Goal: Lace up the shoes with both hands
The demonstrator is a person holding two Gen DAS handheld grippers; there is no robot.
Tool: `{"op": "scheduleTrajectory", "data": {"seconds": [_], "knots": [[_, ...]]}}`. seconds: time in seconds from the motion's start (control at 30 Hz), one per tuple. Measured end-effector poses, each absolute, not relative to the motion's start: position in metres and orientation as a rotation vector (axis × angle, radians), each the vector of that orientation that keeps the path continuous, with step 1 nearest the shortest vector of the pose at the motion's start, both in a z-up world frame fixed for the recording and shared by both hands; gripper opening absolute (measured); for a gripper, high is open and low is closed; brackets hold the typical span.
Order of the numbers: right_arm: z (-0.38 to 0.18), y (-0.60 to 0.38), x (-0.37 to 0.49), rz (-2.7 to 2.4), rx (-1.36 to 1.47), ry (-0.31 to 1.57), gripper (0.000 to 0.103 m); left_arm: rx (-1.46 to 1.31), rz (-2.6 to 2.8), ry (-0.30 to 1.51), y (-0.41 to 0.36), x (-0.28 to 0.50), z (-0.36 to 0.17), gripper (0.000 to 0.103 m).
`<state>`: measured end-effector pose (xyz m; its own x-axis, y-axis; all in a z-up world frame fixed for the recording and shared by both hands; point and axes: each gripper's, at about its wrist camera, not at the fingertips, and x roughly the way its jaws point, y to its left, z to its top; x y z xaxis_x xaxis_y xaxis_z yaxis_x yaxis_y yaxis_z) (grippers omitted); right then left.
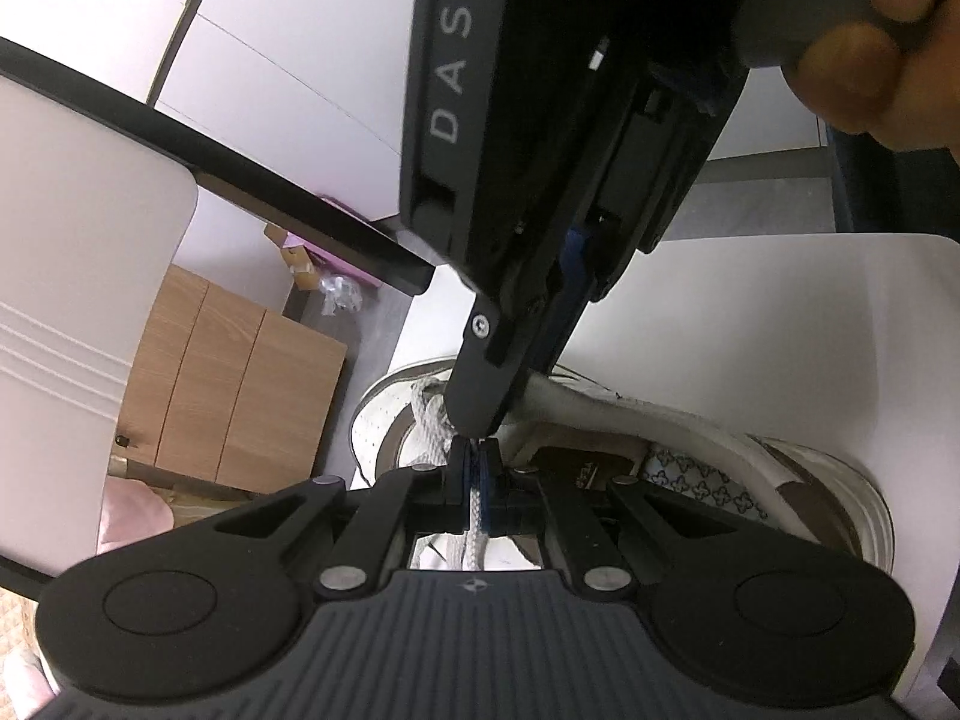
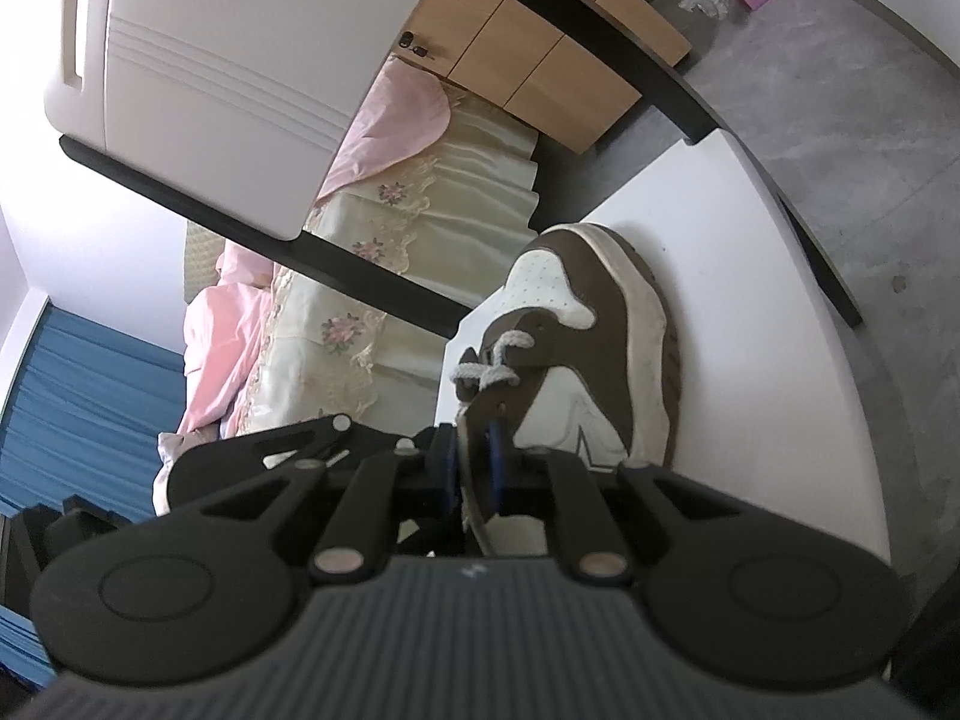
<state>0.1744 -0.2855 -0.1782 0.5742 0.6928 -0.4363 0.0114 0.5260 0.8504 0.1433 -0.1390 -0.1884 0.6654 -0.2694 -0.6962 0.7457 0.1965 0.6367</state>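
A brown and white sneaker (image 2: pixel 591 336) lies on its side on the white table (image 2: pixel 738 276), toe pointing away. Its grey-white lace (image 2: pixel 487 367) crosses the lowest eyelets. My right gripper (image 2: pixel 475 459) is shut on the brown eyelet flap (image 2: pixel 480 414) of the shoe's upper, which runs between its blue pads. In the left wrist view, my left gripper (image 1: pixel 477 461) is shut on a strand of white lace (image 1: pixel 477 519) just over the shoe's opening (image 1: pixel 600 462). The right gripper (image 1: pixel 477 420) comes down from above, its tip almost touching the left fingertips.
A person's hand (image 1: pixel 870 60) holds the right gripper's handle. Beyond the table's edge are a bed with pink and floral covers (image 2: pixel 372 252), a wooden cabinet (image 2: pixel 540 36), a white chair back (image 2: pixel 222 78) on a black bar and a grey floor (image 2: pixel 840 138).
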Motion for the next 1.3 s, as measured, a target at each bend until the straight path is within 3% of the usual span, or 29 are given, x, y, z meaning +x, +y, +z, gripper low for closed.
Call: {"op": "scheduleTrajectory", "data": {"seconds": [0.27,0.5,0.8,1.17,1.3], "knots": [[-0.166,-0.276,0.175,0.493,0.792,0.86,0.013,1.011,-0.775,0.505,-0.129,0.149,-0.181,0.003],[-0.177,-0.295,0.179,0.454,0.985,0.832,0.024,0.998,-0.768,0.501,-0.13,0.147,-0.181,0.004],[-0.2,-0.3,0.188,0.346,1.161,0.861,0.024,0.998,-0.764,0.499,-0.133,0.145,-0.178,0.004],[-0.2,-0.288,0.188,0.325,1.125,0.871,0.003,1.0,-0.735,0.496,-0.13,0.15,-0.173,0.006],[-0.195,-0.292,0.182,0.279,1.13,0.826,0.002,1.01,-0.674,0.477,-0.131,0.147,-0.175,0.019]]}}
